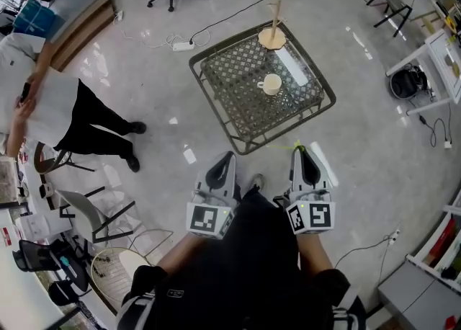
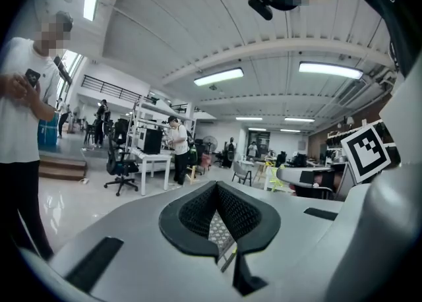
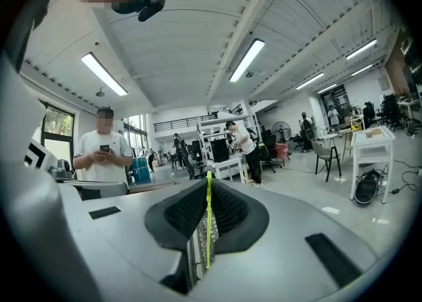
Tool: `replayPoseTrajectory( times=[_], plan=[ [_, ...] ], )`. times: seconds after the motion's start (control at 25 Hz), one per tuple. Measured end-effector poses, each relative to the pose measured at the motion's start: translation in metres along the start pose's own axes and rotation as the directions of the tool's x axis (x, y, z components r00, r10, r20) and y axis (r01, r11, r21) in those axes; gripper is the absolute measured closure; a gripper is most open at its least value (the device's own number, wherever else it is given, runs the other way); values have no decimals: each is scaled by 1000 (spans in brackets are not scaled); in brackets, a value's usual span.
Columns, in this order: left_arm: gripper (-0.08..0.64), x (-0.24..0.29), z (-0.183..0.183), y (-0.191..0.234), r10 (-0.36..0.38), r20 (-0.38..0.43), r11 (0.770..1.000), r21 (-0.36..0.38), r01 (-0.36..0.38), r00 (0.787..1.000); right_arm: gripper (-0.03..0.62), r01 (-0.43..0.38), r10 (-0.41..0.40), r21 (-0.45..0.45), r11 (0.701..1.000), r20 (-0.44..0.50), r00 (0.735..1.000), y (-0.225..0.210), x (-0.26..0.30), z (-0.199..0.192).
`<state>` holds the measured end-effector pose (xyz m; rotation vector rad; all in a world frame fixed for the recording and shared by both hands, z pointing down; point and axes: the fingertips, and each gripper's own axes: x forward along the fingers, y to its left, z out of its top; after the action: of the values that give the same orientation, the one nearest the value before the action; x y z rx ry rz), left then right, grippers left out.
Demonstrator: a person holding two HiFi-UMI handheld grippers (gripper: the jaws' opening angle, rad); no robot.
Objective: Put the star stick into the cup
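Observation:
A cream cup (image 1: 271,84) stands upright near the middle of a low mesh-topped table (image 1: 216,105) on the floor ahead of me. My right gripper (image 1: 299,152) is held close to my body, short of the table's near corner. It is shut on the thin yellow-green star stick (image 3: 209,221), which runs along the seam of the pads; its tip (image 1: 297,147) pokes out past the jaws. My left gripper (image 1: 225,159) hangs beside it at the same height, shut (image 2: 216,188) with nothing in it. Both are well apart from the cup.
A wooden stand with an upright peg (image 1: 272,35) sits at the table's far corner. A person (image 1: 50,116) stands at the left looking at a phone. A power strip and cables (image 1: 184,44) lie behind the table. Chairs (image 1: 86,213) crowd the lower left; a white desk (image 1: 439,62) is at the right.

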<state>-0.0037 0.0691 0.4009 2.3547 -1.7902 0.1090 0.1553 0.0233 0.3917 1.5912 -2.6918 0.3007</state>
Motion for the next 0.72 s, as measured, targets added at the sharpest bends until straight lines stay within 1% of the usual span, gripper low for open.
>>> replayPoseTrajectory(
  times=[0.12,0.28,0.36,0.48,0.56,0.72],
  plan=[
    [545,16,3,6,1,2,1000,-7,-1,1000,571,0,0,7,1000,-15,1000,-7,20,-3],
    [545,48,-2,25,-12,0,1000,6,12,1000,571,16,-15,15,1000,-26,1000,-14,51,-10],
    [545,68,-3,34,-29,-2,1000,-3,29,1000,571,32,-32,17,999,-28,999,-18,69,-12],
    [545,98,11,47,-57,28,997,-44,58,998,571,59,-59,8,998,-39,998,-25,99,-15],
    [545,115,17,56,-82,38,995,-47,84,996,571,81,-81,1,997,-48,996,-31,120,-17],
    [545,149,17,76,-124,18,992,-34,124,992,571,132,-131,3,991,-87,987,-45,158,-28]
  ],
)
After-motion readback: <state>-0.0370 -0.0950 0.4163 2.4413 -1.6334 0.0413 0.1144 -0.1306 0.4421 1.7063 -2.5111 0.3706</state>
